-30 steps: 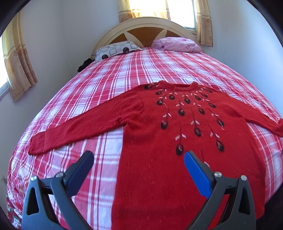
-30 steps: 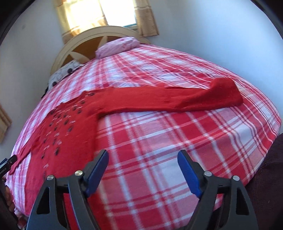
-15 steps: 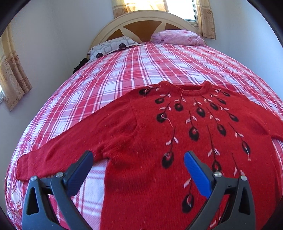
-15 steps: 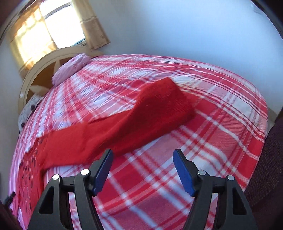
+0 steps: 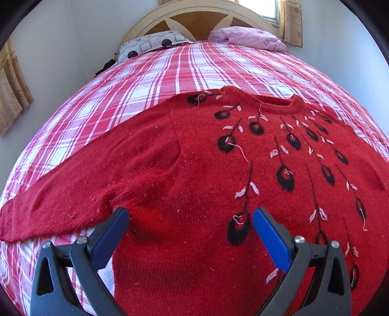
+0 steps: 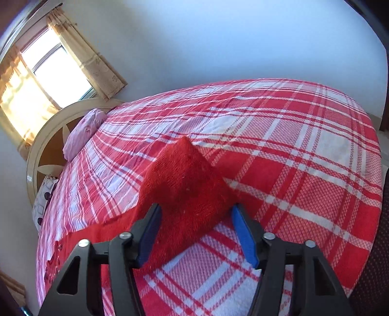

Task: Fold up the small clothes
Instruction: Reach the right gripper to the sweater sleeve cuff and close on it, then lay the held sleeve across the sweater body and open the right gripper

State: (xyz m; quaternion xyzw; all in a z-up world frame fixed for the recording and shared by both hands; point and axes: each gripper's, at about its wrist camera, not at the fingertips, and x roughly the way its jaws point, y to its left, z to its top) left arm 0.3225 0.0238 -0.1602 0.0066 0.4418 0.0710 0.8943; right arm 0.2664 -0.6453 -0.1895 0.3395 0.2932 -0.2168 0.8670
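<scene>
The right gripper (image 6: 194,222) is seen with jaws just narrowing around the cuff (image 6: 187,184), not yet clamped. The left gripper (image 5: 190,218) is held apart over the red sweater (image 5: 194,194), spread flat on the plaid bedspread (image 5: 170,73).

bare plaid bed (image 6: 304,170) lies open across the right of the right wrist frame; at upper left, pillows (image 5: 153,43) and headboard (image 5: 194,14) block the far end, walls close both sides.
</scene>
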